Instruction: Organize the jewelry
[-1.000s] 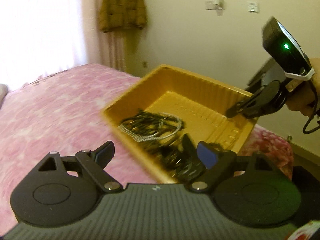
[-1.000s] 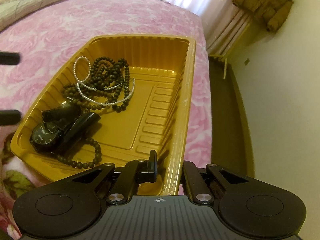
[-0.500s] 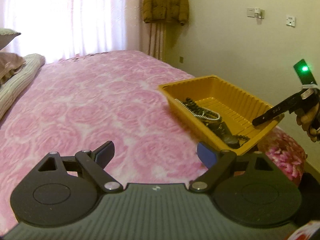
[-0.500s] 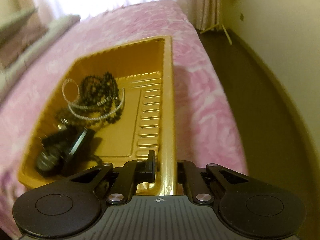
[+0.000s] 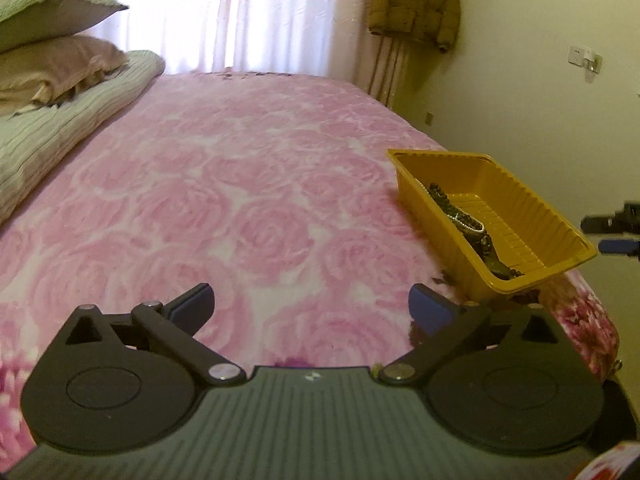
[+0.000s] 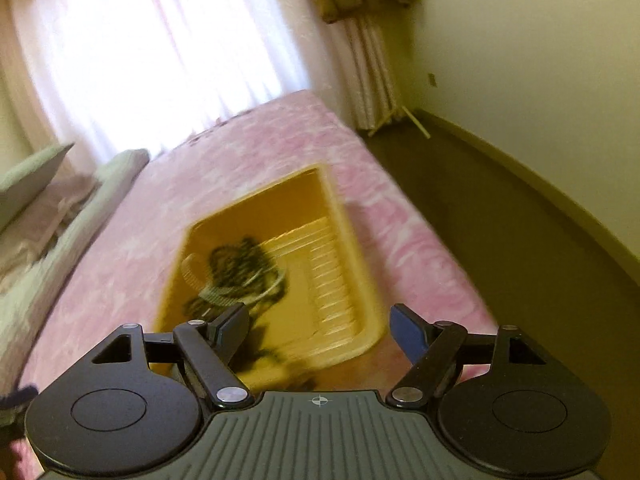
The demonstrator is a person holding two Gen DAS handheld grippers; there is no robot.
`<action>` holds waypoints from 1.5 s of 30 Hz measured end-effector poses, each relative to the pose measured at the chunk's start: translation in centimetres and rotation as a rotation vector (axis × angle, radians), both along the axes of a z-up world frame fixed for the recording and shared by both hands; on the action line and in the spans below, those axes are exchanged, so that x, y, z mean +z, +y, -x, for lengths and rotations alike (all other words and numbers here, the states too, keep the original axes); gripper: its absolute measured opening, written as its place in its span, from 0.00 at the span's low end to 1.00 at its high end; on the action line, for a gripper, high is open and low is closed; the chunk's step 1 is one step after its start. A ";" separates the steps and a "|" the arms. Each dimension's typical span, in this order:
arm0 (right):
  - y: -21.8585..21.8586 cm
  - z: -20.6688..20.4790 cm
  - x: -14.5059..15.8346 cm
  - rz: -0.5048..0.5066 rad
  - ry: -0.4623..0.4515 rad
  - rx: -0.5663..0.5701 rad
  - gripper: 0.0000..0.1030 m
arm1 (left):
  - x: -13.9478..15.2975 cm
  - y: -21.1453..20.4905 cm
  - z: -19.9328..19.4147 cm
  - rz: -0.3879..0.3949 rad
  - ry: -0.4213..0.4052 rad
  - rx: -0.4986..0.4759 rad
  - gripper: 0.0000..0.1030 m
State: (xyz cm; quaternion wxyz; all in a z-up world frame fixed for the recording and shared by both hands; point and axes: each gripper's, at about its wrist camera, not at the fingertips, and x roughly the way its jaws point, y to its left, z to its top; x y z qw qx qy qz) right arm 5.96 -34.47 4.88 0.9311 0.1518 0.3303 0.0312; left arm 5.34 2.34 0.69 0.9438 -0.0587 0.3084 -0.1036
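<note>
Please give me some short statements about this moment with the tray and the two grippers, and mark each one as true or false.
1. The yellow tray lies on the pink bedspread. True.
2. The right gripper is clamped on the tray's rim. False: it is open and holds nothing.
3. The left gripper is open. True.
4. The tray is empty. False: dark beads and a pearl strand lie inside.
5. A brown jacket hangs on the wall. True.

Yellow ribbed tray (image 5: pixel 532 204) on pink rose-patterned bedspread (image 5: pixel 248 200).
</note>
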 end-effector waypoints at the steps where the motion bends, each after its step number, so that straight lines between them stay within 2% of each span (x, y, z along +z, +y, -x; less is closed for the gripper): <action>1: 0.9 0.2 -0.1 0.020 0.013 0.019 0.77 | 0.1 -0.1 0.2 0.007 0.008 0.001 0.99; 6: 5.8 1.3 -0.9 0.138 0.064 0.089 0.77 | 0.7 -0.7 1.6 0.017 0.024 0.013 0.99; 10: 8.3 2.4 -1.3 0.201 0.073 0.158 0.77 | 0.8 -1.3 2.3 0.046 0.086 0.025 0.99; 16: 10.2 2.7 -1.3 0.266 0.091 0.204 0.77 | 0.9 -2.7 3.4 0.012 0.130 0.025 0.99; 23: 11.2 2.9 -1.6 0.257 0.126 0.221 0.77 | 1.4 -3.4 3.7 -0.007 0.160 0.030 0.99; 27: 11.8 3.0 -1.4 0.249 0.128 0.240 0.77 | 1.9 -3.9 3.9 -0.031 0.154 0.042 0.99; 45: 12.4 3.3 -1.1 0.253 0.122 0.251 0.77 | 2.3 -4.1 3.8 -0.042 0.160 0.046 1.00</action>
